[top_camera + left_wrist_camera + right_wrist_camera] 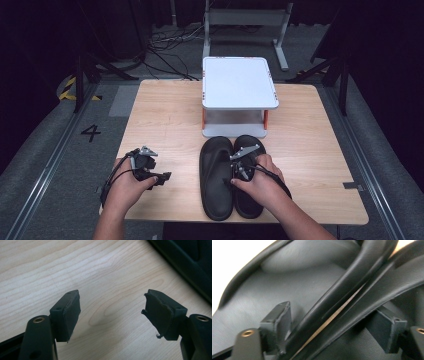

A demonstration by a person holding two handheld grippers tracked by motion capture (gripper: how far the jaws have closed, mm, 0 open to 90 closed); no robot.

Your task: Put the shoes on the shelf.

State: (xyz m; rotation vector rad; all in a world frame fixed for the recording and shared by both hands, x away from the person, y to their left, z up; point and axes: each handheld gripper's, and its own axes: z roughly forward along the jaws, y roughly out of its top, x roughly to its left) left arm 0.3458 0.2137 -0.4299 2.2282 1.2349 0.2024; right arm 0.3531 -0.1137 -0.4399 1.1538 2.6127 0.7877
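- Pair of black, moulded, rubbery-looking slippers [216,177], lying side by side, soles down, near the front of the pale wooden table [165,115], toes pointing away towards the white, flat-topped low stand with orange-tipped legs [239,82].
- Inner edges touching or nearly so along most of the length; in the right gripper view, just a thin sliver of wood between the two raised rims [342,290].
- Probably light, soft and bendy: expect sagging at toe and heel if lifted by the middle alone. Smooth, slightly glossy skin, so perhaps slippery under hard pads; not fragile.
- Best hold, judging from here: both adjoining rims pinched together at mid-length, so as to bring the pair up as one; alternatively one outer rim at a time.
- Right gripper [334,322], held in the right hand [257,182], poised low over the seam between the slippers, jaws spread wide and straddling both inner rims; left pad against or just beside one rim, far pad seemingly apart from the other, so no squeeze yet by the look of it.
- Left gripper [112,312], held in the left hand [127,187], off to the left over bare wood, well apart from the slippers, jaws wide with nothing between them; one pad's rubber facing frayed at the edge.
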